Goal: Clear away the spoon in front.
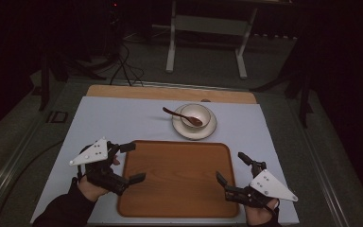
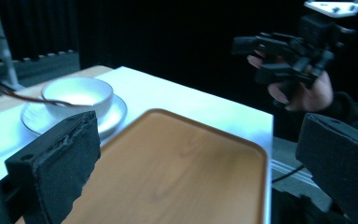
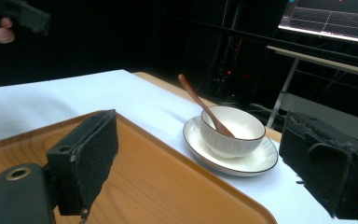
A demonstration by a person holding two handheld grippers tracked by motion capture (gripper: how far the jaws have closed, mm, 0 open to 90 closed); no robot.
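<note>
Flanking tray (image 1: 177,182) side edges: left claw (image 1: 131,162), right claw (image 1: 232,169), both agape.

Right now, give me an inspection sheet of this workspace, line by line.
Surface: pale blue mat over a wooden table.
Job's things: rectangular wooden tray, bare; white ceramic bowl on a white saucer beyond it; brown wooden spoon resting in the bowl.
Clutter: nothing seen.
Grippers: left gripper and right gripper both open, at the tray's side edges, holding nothing.
Cables: black cables on the floor beyond the table.
Surroundings: dark room, white metal stand behind.
</note>
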